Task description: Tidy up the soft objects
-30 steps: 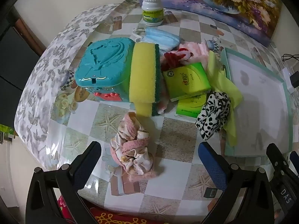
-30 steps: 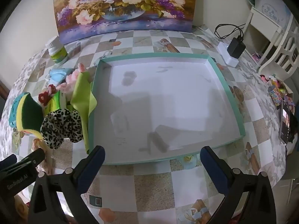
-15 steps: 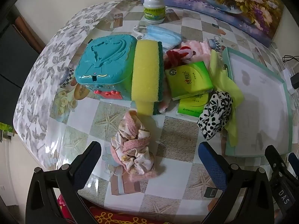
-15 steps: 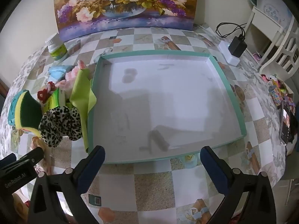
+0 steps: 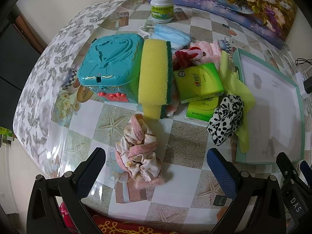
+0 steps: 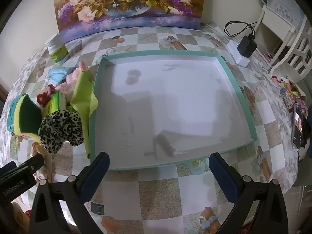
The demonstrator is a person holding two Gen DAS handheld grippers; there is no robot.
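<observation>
Between the spread left tool (image 5: 156, 167) fingers, pink scrunchie (image 5: 139, 152), untouched

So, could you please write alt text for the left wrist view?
The open left gripper hovers over a pink scrunchie on a checked table. Beyond lie a yellow sponge, teal box, green tissue packs and leopard scrunchie, beside an empty tray.

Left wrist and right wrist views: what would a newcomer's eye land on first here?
Probably the bright pile left of the tray: a yellow sponge leaning on a teal toy box, with green tissue packs beside it. Next, the big teal-rimmed tray, white inside and holding nothing. Nearest the open left tool sits a pink scrunchie, and a leopard-print scrunchie lies by the tray's edge.
</observation>
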